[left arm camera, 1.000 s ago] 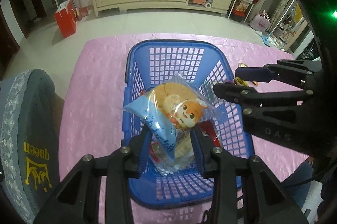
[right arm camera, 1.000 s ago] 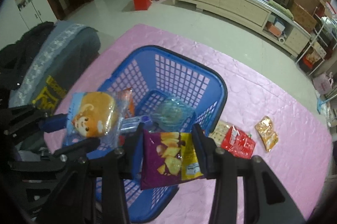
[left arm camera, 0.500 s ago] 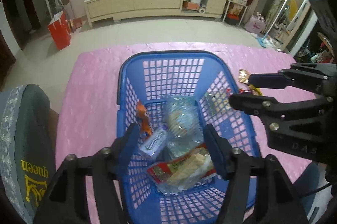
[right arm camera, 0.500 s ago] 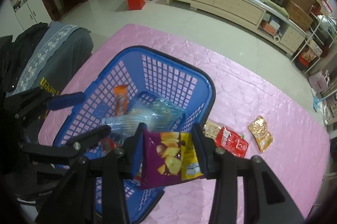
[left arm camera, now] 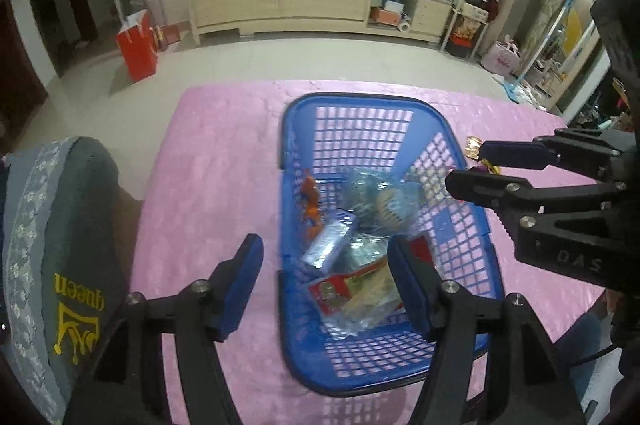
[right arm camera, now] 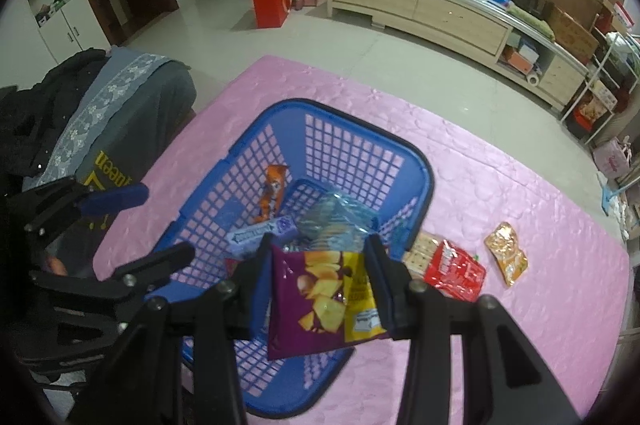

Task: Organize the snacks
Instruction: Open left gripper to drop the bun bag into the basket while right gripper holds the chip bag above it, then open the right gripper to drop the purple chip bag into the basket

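Left wrist view: the left tongs hang low in the frame with their blue-padded jaws spread wide and nothing between them, released. Behind them, centre frame, the blue plastic lattice basket sits on the pink quilted tabletop, and in it lie a clear wrapped bun packet, a small orange sachet, a silver-blue wrapped bar and a red-labelled clear pack. The right tongs reach in from the right edge, just over the basket's right wall.

Right wrist view: the right tongs sit lower centre, clenched on a purple and yellow chip bag, pads pressing its two sides. The bag hangs above the basket's near corner. To the right on the tabletop wait a pale cracker pack, a red foil pouch and a golden foil pouch.

The risk, as I judge it: the bag hangs close over the rim, so letting go here could drop it on the edge and tip it out onto the tabletop. The two tongs are near each other and could knock.
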`<state>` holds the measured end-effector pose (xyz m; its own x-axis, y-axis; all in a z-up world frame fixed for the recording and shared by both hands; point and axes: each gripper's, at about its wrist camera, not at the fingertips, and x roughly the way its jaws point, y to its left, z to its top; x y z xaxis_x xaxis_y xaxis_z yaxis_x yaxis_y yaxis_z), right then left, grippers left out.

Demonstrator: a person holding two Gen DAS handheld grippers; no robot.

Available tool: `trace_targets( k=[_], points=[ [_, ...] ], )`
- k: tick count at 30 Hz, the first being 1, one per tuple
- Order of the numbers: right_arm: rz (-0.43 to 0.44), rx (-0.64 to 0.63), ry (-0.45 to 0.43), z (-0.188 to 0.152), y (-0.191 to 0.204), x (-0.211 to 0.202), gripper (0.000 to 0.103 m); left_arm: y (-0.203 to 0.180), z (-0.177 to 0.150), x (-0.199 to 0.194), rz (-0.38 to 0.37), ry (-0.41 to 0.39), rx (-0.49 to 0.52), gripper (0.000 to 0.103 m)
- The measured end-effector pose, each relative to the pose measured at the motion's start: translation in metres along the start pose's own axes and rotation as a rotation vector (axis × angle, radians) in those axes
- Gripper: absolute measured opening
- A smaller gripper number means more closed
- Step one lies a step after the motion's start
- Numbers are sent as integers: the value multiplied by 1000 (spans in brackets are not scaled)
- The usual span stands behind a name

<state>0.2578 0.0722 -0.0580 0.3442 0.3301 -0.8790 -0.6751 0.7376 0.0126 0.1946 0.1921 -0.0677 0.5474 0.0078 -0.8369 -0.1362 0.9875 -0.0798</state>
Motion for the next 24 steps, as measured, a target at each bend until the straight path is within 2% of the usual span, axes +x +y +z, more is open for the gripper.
trace_targets(
  k=[6, 11, 16, 20, 24],
  points=[
    [5, -22, 21, 4, 20, 24, 48, 21, -7, 4, 33, 2, -39, 63],
    [6, -10, 44, 9, 23, 46, 48, 35, -11, 8, 26, 6, -66, 63],
    [-35, -26, 33, 8, 26, 55, 48, 44, -13, 13, 13, 1, -84, 63],
    [-65, -29, 7, 0, 24, 41, 51, 39, -16, 7, 15, -7, -70, 63],
    [-86, -19, -43, -20, 21, 9, 63, 27, -23, -10, 1, -39, -59, 63]
  ],
)
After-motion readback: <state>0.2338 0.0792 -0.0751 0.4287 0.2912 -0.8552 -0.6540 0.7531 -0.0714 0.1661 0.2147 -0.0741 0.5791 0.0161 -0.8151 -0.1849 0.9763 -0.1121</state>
